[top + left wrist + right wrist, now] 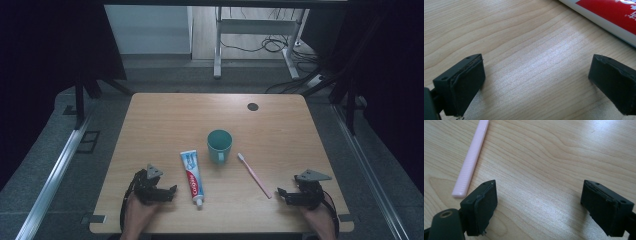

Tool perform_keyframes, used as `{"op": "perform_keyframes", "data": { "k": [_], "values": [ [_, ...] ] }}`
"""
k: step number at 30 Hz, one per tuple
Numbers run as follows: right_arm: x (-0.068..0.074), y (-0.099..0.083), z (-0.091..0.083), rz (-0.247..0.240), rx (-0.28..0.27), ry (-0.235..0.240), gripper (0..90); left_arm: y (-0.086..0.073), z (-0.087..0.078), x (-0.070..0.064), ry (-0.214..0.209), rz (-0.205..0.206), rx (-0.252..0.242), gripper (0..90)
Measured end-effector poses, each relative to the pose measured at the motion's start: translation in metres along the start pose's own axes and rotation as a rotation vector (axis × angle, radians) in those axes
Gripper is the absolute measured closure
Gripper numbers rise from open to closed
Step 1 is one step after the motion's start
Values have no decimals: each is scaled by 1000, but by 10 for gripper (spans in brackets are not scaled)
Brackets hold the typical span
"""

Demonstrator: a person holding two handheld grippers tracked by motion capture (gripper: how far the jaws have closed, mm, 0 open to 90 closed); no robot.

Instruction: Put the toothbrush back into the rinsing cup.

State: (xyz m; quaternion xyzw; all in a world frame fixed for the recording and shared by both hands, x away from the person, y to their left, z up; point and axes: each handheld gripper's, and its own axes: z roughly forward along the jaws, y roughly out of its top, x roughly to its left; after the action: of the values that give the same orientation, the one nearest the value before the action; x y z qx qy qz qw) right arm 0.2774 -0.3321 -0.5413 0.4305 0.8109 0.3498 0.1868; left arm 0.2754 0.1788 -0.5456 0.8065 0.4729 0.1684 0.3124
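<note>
We judged nothing begun: both hand-held grippers, left (170,191) and right (281,194), rested gaping and empty on the wooden desk (150,120), beside the untouched red-and-white toothpaste tube (192,177) and pink plastic toothbrush (254,175).

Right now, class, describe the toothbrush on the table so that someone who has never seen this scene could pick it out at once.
Start at the wooden table and find the teal mug near its middle. Just to the mug's right lies the toothbrush, running slantwise toward the right gripper. It is the one thin pink stick there, far slimmer than the white and red toothpaste tube on the mug's other side.
</note>
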Motion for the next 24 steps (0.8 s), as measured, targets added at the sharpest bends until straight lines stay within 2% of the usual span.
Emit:
{"op": "perform_keyframes", "data": {
  "k": [19, 24],
  "values": [
    [0, -1, -1, 9, 1, -2, 126, 0, 0, 0, 0, -2, 0, 2],
    [0, 0, 0, 17, 1, 6, 100, 0, 1, 0, 0, -3, 0, 2]
  ]
}}
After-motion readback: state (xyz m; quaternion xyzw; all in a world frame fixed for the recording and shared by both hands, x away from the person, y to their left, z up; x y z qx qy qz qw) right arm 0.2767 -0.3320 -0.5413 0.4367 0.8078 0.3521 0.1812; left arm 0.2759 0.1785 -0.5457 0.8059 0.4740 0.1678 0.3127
